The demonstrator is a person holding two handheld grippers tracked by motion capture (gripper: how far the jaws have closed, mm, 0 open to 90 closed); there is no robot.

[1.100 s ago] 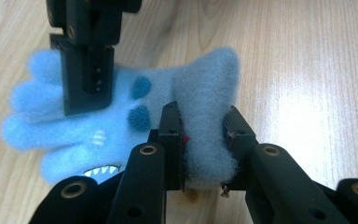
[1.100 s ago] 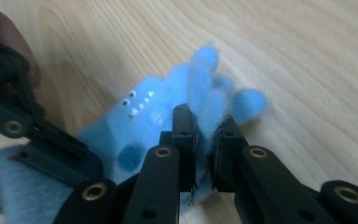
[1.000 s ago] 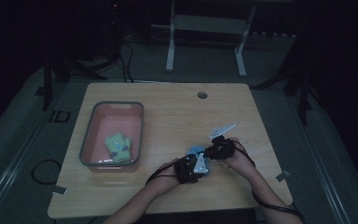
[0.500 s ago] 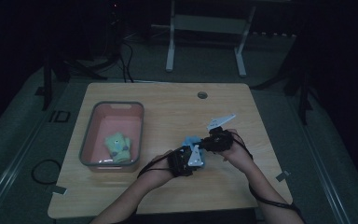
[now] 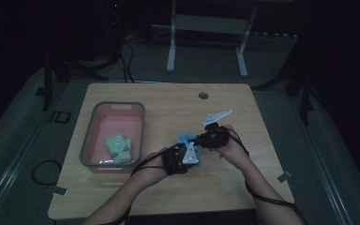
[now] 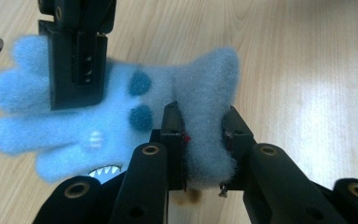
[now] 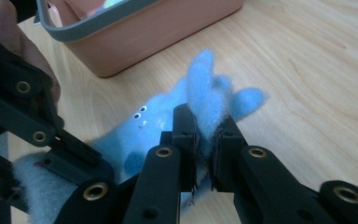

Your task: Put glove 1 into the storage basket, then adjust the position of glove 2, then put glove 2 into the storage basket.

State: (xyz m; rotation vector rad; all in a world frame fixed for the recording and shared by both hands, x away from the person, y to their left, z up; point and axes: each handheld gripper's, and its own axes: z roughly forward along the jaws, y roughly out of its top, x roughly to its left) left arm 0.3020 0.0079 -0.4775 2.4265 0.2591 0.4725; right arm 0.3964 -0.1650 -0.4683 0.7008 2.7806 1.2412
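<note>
Two grippers clamp one blue glove (image 6: 121,112): left gripper (image 6: 204,135) on its cuff, right gripper (image 7: 206,128) on a finger; pink bin (image 5: 117,123) lies left across the bench (image 5: 168,101).

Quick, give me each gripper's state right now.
Left gripper: closed on the cuff end of the fluffy blue glove.
Right gripper: closed on one finger of the same glove.
</note>
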